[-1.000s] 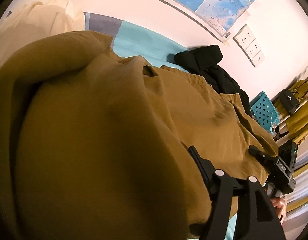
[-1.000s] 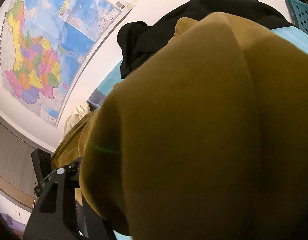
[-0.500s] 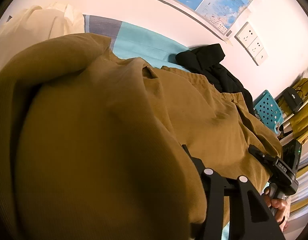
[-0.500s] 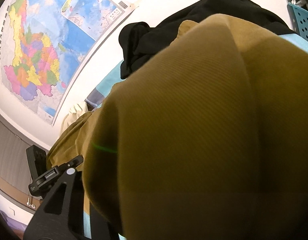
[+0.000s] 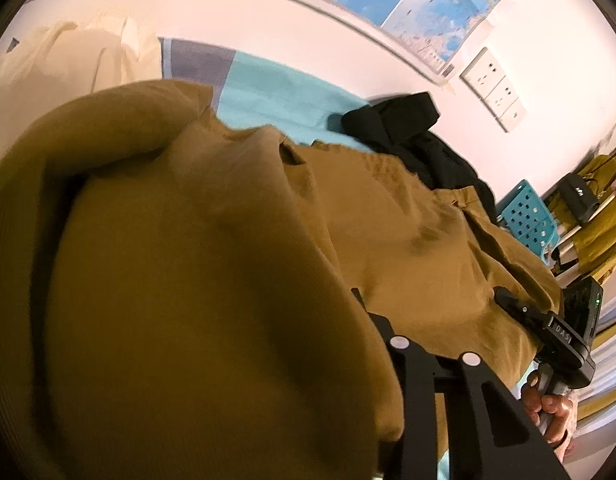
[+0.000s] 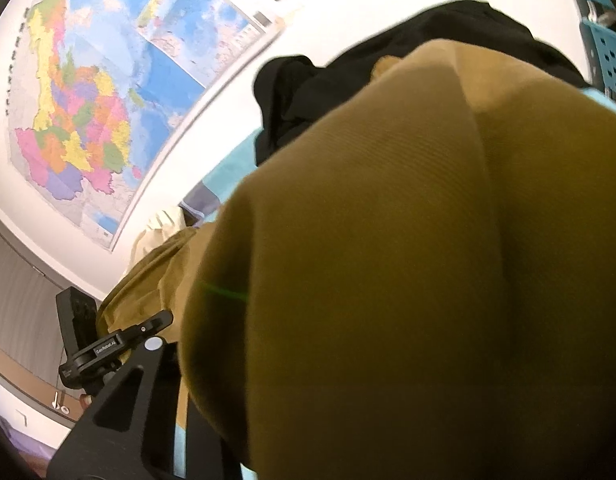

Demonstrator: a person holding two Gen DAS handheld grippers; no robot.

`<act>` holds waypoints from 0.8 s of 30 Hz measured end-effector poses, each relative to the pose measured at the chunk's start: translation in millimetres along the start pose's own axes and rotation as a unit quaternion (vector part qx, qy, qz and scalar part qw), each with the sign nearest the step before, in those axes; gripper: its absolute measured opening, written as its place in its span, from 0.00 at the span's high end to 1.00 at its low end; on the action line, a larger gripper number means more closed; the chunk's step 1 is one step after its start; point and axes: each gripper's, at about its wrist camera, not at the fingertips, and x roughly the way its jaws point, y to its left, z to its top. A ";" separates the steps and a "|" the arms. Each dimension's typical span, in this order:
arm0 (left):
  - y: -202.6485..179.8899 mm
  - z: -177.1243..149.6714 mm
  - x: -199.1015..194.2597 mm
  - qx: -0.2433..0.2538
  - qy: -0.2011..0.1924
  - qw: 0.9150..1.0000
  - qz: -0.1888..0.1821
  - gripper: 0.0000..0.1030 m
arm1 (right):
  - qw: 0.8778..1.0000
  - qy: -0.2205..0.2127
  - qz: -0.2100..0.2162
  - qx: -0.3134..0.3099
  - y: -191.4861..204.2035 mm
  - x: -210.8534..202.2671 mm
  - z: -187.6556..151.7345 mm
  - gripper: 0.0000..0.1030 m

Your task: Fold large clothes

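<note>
A large mustard-brown garment (image 5: 196, 300) lies across the teal bed and bulges up in front of both cameras. It drapes over my left gripper (image 5: 308, 292), whose jaws are closing. Only the right finger (image 5: 428, 392) shows; the other finger and both tips are under cloth. In the right wrist view the same garment (image 6: 388, 280) covers my right gripper (image 6: 300, 320), also closing, with just its left finger (image 6: 136, 396) visible. Each gripper shows in the other's view, at the garment's near edge: the right one (image 5: 548, 320) in a hand (image 5: 548, 412), the left one (image 6: 116, 344).
A black garment (image 5: 420, 144) lies bunched by the wall beyond the brown one, and a cream garment (image 5: 76, 60) sits at the far left. A blue perforated basket (image 5: 528, 220) and hanging yellow clothes (image 5: 604, 220) are on the right. A map (image 6: 88, 112) hangs on the wall.
In both views the visible finger has slid inward toward the cloth as the jaws narrow. The garment and both hands have stayed about where they were.
</note>
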 end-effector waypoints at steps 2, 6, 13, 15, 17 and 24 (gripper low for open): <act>-1.1 2.3 -9.2 0.004 -0.008 1.000 -0.006 0.71 | 1.000 -0.001 0.006 -0.007 3.0 -5.5 0.2 0.68; 6.0 2.9 -8.4 0.004 0.004 1.000 -0.014 0.68 | 1.000 0.022 0.001 0.008 -5.1 1.7 -3.7 0.61; 16.6 1.8 7.3 -0.005 0.025 0.999 -0.020 0.40 | 0.999 0.034 0.009 0.032 -22.2 14.0 -7.0 0.41; 16.3 2.3 7.7 -0.008 0.021 1.000 -0.020 0.42 | 0.999 0.036 0.002 0.024 -24.1 16.0 -7.3 0.53; 13.1 3.6 6.0 0.005 0.020 1.000 -0.008 0.59 | 0.999 0.034 0.005 0.022 -26.7 12.4 -6.7 0.61; -3.9 18.3 -21.4 0.054 0.002 0.999 -0.005 0.73 | 1.000 -0.004 0.010 -0.028 2.9 -19.2 11.6 0.74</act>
